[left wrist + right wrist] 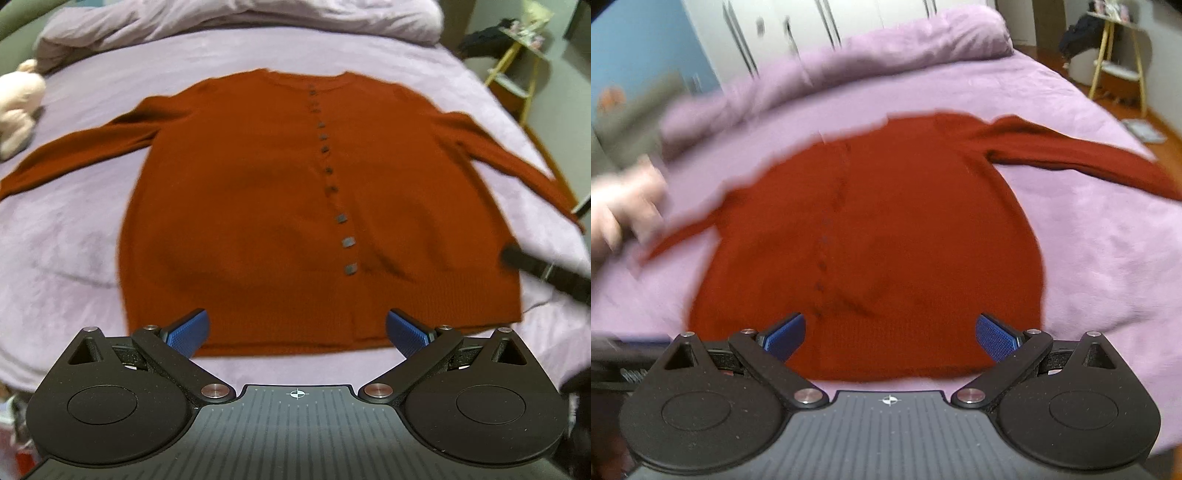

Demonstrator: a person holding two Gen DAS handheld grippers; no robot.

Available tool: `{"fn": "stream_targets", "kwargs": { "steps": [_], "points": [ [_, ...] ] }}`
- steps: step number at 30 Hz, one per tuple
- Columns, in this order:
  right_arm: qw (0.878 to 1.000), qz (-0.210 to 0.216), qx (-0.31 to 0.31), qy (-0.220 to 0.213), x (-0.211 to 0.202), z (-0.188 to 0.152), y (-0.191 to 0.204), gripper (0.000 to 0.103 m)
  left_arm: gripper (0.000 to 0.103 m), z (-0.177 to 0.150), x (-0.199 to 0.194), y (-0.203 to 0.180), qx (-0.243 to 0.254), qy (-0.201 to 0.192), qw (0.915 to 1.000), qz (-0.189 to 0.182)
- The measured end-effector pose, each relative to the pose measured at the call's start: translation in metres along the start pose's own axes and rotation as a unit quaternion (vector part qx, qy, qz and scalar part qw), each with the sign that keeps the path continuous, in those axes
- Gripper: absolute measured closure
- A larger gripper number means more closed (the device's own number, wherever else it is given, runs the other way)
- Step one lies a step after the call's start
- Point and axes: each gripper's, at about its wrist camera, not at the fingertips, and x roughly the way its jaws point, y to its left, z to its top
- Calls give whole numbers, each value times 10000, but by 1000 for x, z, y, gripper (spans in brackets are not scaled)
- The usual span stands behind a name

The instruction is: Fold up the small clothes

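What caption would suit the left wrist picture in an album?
Open left gripper hovering at the hem of a buttoned rust-red cardigan spread flat on a lilac bed.

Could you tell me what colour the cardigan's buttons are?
The buttons are grey, clearest in the left wrist view.

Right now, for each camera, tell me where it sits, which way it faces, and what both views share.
Left wrist: sits on the left gripper, above the hem, facing up the rust cardigan toward its neckline and the bunched duvet; its blue fingers stand wide apart, and a dark blurred object, probably the other gripper, enters at right.
Right wrist: sits on the right gripper, also over the hem, angled toward the right sleeve; fingers apart, a blurred hand at left.
Shared: the cardigan, the lilac bedspread, the yellow-legged stand.
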Motion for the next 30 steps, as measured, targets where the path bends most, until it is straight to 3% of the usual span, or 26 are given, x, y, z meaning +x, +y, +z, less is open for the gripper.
{"fn": "stream_targets", "kwargs": {
  "steps": [3, 5, 7, 9, 12, 14, 17, 19, 21, 22, 23, 24, 26, 27, 28, 30],
  "points": [
    [9914, 407, 461, -1157, -6, 6, -49, 4, 0, 10, 9, 6, -196, -98, 9992, -321],
    [9833, 107, 700, -1674, -5, 18, -87, 4, 0, 21, 17, 9, -400, -65, 9978, -519],
    [9764, -283, 1171, -1792, 1, 36, -133, 4, 0, 33, 23, 12, -715, -147, 9956, -595],
    [9604, -719, 2045, -1751, 10, 55, -191, 5, 0, 46, 30, 12, -903, -283, 9938, -582],
    [9194, -960, 3326, -1869, 21, 65, -272, 34, 0, 62, 41, 7, -918, -371, 9934, -582],
    [8831, -1057, 4120, -1979, 28, 64, -318, 37, 0, 72, 51, 4, -897, -362, 9935, -601],
    [8387, -1133, 4903, -2082, 43, 60, -362, 56, 0, 81, 66, 1, -825, -248, 9939, -683],
    [8144, -1055, 5263, -2208, 56, 57, -378, 62, 2, 83, 72, -1, -810, -188, 9938, -739],
    [7998, -910, 5449, -2348, 68, 57, -390, 65, 8, 86, 81, -3, -803, -104, 9933, -822],
    [7966, -849, 5484, -2398, 71, 57, -395, 67, 9, 87, 84, -3, -819, -81, 9927, -877],
    [7956, -769, 5508, -2402, 75, 61, -400, 76, 10, 88, 87, -3, -846, -78, 9919, -948],
    [7949, -767, 5532, -2373, 79, 69, -404, 94, 11, 89, 88, -3, -873, -88, 9908, -1034],
    [8002, -917, 5479, -2260, 84, 80, -408, 98, 11, 94, 91, -3, -885, -124, 9877, -1287],
    [8106, -1043, 5285, -2298, 82, 87, -403, 98, 12, 98, 92, -4, -886, -155, 9859, -1414],
    [8286, -1202, 4922, -2381, 77, 98, -389, 98, 13, 103, 93, -5, -882, -200, 9836, -1560],
    [8802, -1412, 3699, -2617, 69, 128, -340, 98, 14, 114, 93, -7, -896, -375, 9769, -1904]
  ]
}}
